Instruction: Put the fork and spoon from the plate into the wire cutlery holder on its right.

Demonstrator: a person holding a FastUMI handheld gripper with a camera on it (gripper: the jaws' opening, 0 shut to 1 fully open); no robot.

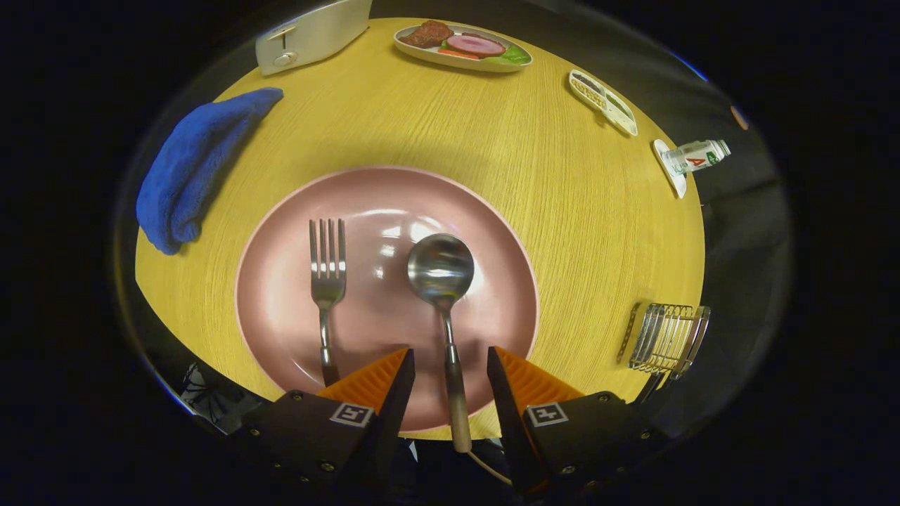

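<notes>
A pink plate [281, 295] lies on the round yellow table, just ahead of my fingers. On it rest a metal fork [328, 274] on the left and a metal spoon [441, 267] on the right, both with their heads pointing away. The spoon's wooden handle runs back over the plate's near rim and lies in the gap between my fingers. My gripper [450, 360] is open above that handle, its fingers apart and not touching it. The fork's handle disappears under my left finger. The wire cutlery holder [666, 337] stands to the right of the plate, at the table's edge.
A blue cloth [193, 165] lies left of the plate. Beyond the plate are a silver toaster [309, 35], a dish of toy food [464, 48], a small white tray [602, 102] and a small bottle on a coaster [692, 156] near the far right edge.
</notes>
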